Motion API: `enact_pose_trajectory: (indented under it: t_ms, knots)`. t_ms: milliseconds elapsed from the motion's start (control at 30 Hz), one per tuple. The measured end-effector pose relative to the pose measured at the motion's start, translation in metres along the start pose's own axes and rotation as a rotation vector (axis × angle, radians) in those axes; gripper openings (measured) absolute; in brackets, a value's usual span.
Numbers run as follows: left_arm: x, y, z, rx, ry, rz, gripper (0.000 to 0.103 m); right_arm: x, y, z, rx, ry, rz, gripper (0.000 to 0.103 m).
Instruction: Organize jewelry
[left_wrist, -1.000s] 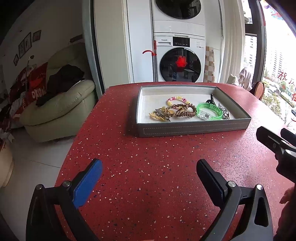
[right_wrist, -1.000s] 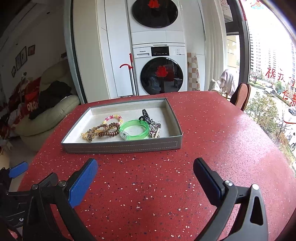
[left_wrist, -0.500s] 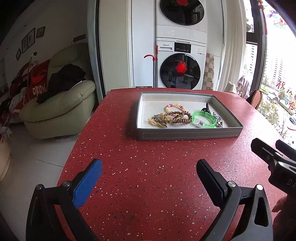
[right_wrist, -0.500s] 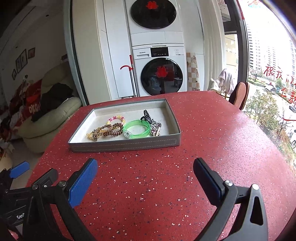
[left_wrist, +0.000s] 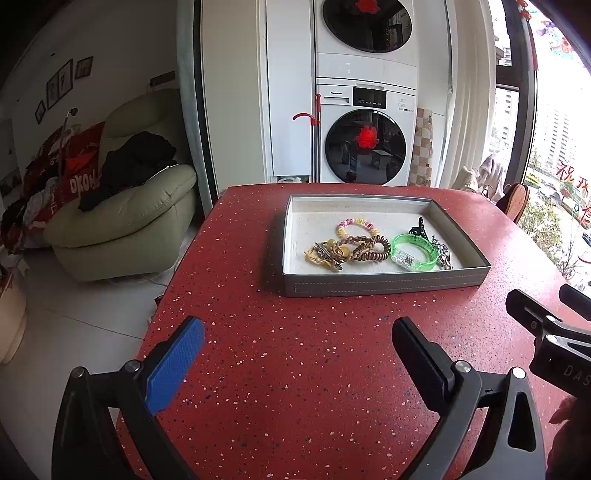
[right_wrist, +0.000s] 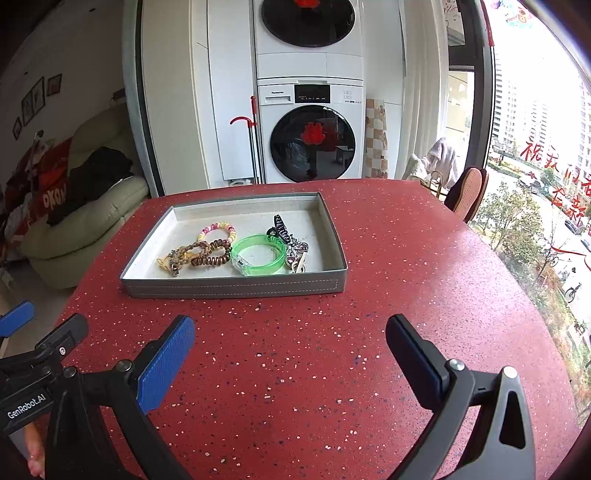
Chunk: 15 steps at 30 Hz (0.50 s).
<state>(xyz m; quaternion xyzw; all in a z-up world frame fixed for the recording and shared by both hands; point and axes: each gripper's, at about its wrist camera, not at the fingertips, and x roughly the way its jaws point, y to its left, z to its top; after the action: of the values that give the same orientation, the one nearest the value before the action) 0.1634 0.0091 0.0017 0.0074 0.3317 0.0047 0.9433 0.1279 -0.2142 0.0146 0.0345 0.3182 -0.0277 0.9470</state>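
Nothing on the bare red table (right_wrist: 388, 295) outside the grey tray (right_wrist: 236, 287) — every piece already inside it. Green bangle (right_wrist: 258, 254) at centre-right, black hair clip (right_wrist: 281, 226) at its 1 o'clock, silvery charms (right_wrist: 297, 254) at its 3 o'clock, brown coil tie (right_wrist: 210, 254) at its 9 o'clock, pastel bead bracelet (right_wrist: 218, 230) at 11, gold tangle (left_wrist: 325, 254) furthest left. Left gripper (left_wrist: 295, 354) and right gripper (right_wrist: 291, 350) both spread wide, empty, hovering well short of the tray at its 6 o'clock. Gathering looks done; sorting the touching, overlapping pieces apart — judged still left.
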Motion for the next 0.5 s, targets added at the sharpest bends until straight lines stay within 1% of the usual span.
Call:
enact_pose_trajectory:
  t_ms: [267,500]
  knots:
    - [0.0,-0.001,0.004,0.0,0.006,-0.003,0.103,-0.008,0.002,0.011,0.001,-0.022,-0.012,0.103]
    - [-0.006,-0.002,0.01,0.002,-0.015,-0.001,0.103,-0.012,0.006,0.018,-0.004,-0.036,0.0,0.103]
